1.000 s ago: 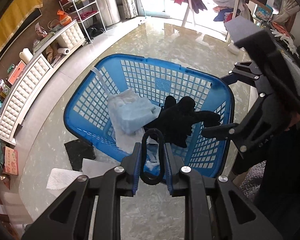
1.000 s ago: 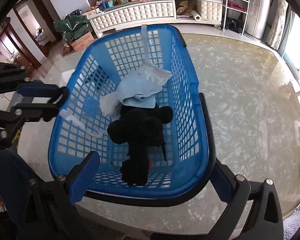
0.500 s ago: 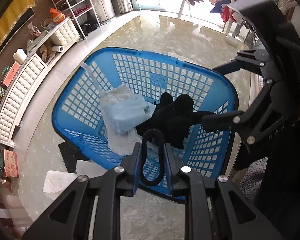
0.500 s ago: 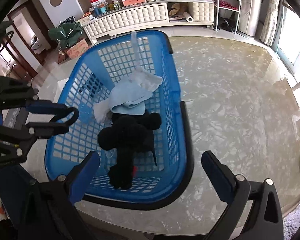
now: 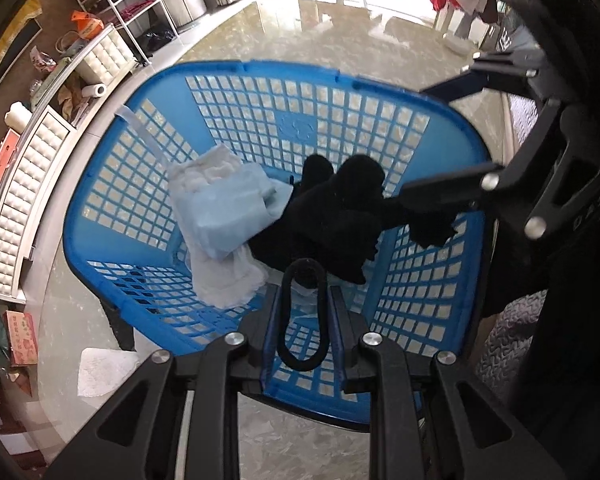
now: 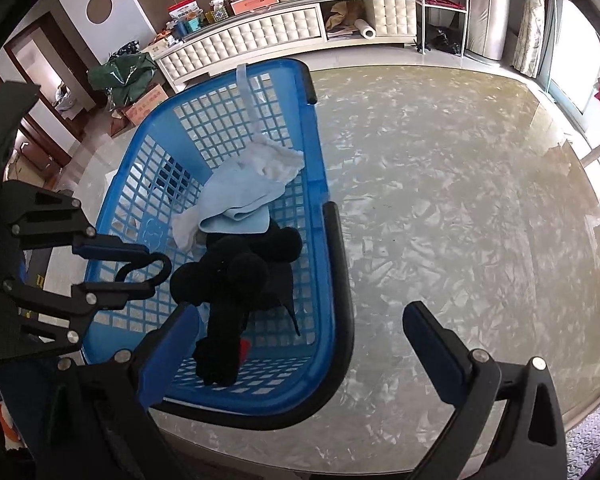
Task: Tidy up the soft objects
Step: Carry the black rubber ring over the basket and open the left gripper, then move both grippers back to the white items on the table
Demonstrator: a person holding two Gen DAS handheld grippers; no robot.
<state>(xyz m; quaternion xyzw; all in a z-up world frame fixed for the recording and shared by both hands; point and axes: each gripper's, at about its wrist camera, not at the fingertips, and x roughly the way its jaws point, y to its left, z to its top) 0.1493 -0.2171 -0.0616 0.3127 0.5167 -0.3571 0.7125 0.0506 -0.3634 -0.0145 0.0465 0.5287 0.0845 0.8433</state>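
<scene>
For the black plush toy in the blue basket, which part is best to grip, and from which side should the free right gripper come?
Probably the long limb of the black plush toy, which stretches toward the near end of the blue basket, clear of the light blue cloth. The open right gripper should come from above, since the basket walls block the sides, jaws across the limb.

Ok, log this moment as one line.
left gripper: shut on hair tie | over basket | right gripper: open, empty | basket: black toy, cloths
</scene>
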